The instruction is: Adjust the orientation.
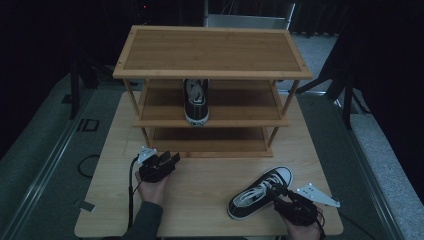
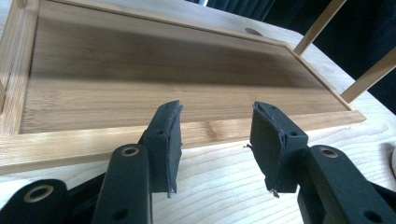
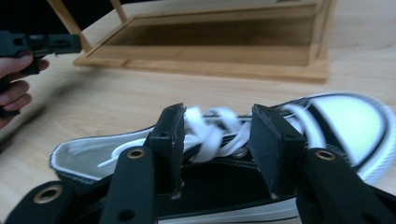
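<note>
I see the right gripper (image 1: 278, 192) at the near right of the table (image 1: 200, 195), jaws spread to either side of the laced top of a black sneaker (image 1: 260, 192) with white laces and white toe cap. Whether the pads touch it, I cannot tell. The sneaker lies on the tabletop, toe toward the wooden rack (image 1: 210, 47). I can read no brand or label on it. Left gripper (image 1: 169, 161) is spread and empty, just before the rack's bottom shelf (image 2: 163, 79). A second sneaker (image 1: 196, 100) sits on the middle shelf.
</note>
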`<state>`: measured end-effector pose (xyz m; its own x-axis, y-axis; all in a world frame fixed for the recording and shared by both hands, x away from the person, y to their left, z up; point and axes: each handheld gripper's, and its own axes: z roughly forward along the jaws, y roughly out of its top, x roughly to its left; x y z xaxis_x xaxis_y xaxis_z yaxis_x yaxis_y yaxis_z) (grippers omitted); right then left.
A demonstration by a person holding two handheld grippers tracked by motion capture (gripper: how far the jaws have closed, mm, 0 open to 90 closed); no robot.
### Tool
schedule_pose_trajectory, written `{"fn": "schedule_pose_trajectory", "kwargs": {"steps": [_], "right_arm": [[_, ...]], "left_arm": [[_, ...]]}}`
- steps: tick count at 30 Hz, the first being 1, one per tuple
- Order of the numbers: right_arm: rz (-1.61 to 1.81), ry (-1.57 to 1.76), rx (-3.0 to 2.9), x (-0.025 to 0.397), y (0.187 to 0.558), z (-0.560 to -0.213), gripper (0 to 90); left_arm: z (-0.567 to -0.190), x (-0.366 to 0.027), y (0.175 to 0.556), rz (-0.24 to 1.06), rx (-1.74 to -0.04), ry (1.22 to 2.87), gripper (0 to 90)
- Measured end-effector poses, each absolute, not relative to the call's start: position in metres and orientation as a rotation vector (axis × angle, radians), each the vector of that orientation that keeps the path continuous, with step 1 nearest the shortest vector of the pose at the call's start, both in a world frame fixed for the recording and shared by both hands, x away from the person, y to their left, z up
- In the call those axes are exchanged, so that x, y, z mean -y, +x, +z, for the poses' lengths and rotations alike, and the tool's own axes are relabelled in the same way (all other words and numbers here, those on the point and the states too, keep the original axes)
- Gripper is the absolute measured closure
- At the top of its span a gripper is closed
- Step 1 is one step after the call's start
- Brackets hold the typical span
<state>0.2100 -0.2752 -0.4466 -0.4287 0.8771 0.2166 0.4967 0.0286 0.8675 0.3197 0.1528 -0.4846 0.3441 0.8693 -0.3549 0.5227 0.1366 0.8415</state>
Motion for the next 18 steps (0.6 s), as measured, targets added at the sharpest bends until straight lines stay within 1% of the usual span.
{"fn": "schedule_pose_trajectory", "kwargs": {"steps": [5, 6, 7, 9, 12, 15, 18], "right_arm": [[1.409, 1.456, -1.985, 0.272, 0.215, -0.454, 55.1], [1.410, 1.470, -1.992, 0.272, 0.216, -0.455, 57.1], [1.406, 1.489, -2.025, 0.271, 0.217, -0.458, 64.3], [1.402, 1.488, -2.044, 0.270, 0.217, -0.457, 72.1], [1.406, 1.487, -2.049, 0.272, 0.217, -0.457, 80.0], [1.381, 1.472, -2.040, 0.274, 0.216, -0.455, 83.5], [1.360, 1.462, -2.028, 0.279, 0.216, -0.452, 84.5]], "left_arm": [[-0.484, -0.152, 0.319, 0.408, -1.313, 1.527, 53.7], [-0.483, -0.151, 0.318, 0.418, -1.305, 1.534, 53.7], [-0.483, -0.150, 0.318, 0.420, -1.303, 1.536, 53.7], [-0.483, -0.149, 0.318, 0.421, -1.300, 1.542, 53.7], [-0.483, -0.149, 0.318, 0.421, -1.303, 1.544, 53.7], [-0.483, -0.149, 0.318, 0.422, -1.302, 1.544, 53.7], [-0.482, -0.150, 0.318, 0.426, -1.305, 1.540, 53.7]]}}
